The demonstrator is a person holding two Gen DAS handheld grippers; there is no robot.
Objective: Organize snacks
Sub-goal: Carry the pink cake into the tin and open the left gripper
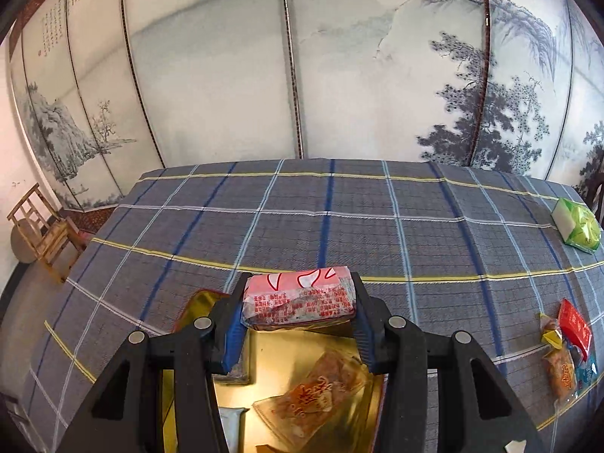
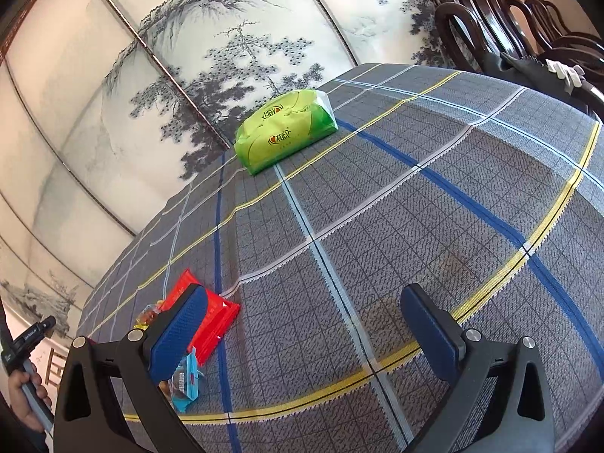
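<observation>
Right wrist: green pack (image 2: 285,128) far; red packet (image 2: 211,311) near.

Bright even daylight; glare on gold tray (image 1: 271,355); strong fisheye bending, dark corners.

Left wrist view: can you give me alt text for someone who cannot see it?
The left tool grips a pink-and-red printed snack packet between its blue pads, above an open gold tray holding an orange wrapped snack. The tray sits on a blue-grey plaid tablecloth; more snacks and a green tissue pack lie at right.
</observation>
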